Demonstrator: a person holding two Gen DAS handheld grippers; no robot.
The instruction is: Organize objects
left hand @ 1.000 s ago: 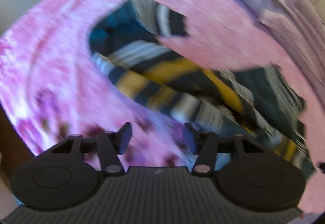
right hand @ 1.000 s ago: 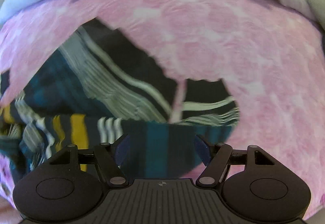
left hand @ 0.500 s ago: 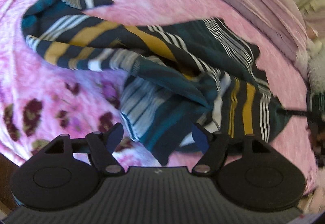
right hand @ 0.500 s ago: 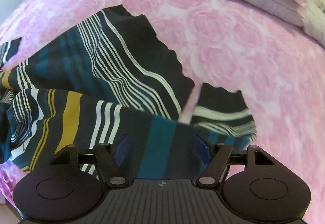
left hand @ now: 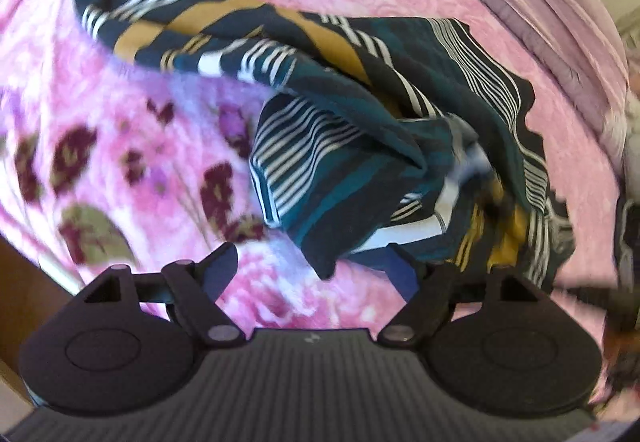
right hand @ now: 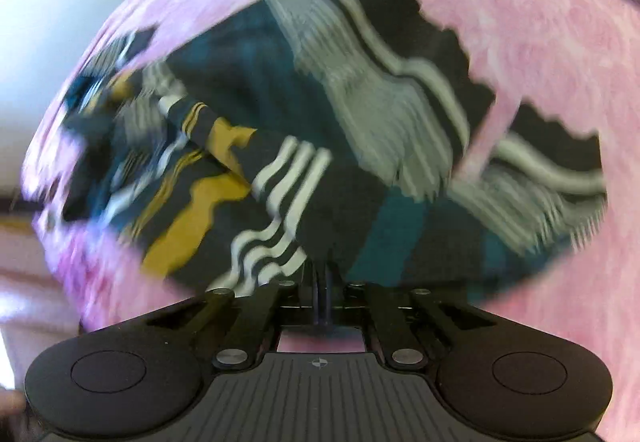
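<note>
Right claw [right hand: 322, 284] is pinching shut on the near hem of the striped garment [right hand: 340, 145], which is lying crumpled on the pink bedspread [right hand: 532, 53] running 9 to 3 o'clock, while the left claw [left hand: 316, 274], having just been opening, is hanging wide and empty, a loose corner at 12 o'clock.

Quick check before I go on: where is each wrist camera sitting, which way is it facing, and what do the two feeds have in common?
Left wrist: on the left gripper, looking steeply down at the crumpled striped garment on the pink bedspread; its jaws have just opened wider, a cloth corner between them.
Right wrist: on the right gripper, looking steeply down; jaws shut at the cloth's near edge.
Shared: the striped garment and the bedspread.
</note>
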